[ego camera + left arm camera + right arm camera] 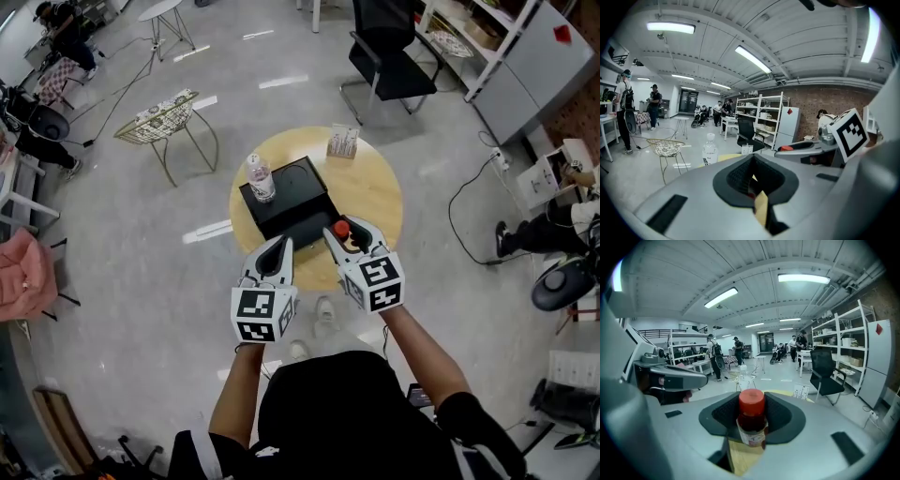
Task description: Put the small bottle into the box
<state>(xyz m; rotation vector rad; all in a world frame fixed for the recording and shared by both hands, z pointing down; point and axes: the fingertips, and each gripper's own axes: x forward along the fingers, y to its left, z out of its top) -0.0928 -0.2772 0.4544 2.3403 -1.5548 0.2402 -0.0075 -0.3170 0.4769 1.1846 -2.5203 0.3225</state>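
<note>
The small bottle [341, 228] [751, 420] has a red cap and a pale label. My right gripper [345, 234] [751, 430] is shut on it, holding it upright over the near right part of the round wooden table [375, 192]. The black box [292, 199] lies on the table just left of and beyond the bottle. My left gripper [278, 249] [752, 187] hovers at the table's near edge, in front of the box, shut with nothing between its jaws.
A clear water bottle [260, 178] [710, 149] stands at the box's far left corner. A small printed carton [343, 142] [801, 392] sits at the table's far side. A wire chair [159, 117] is to the left and a black office chair [384, 47] lies beyond.
</note>
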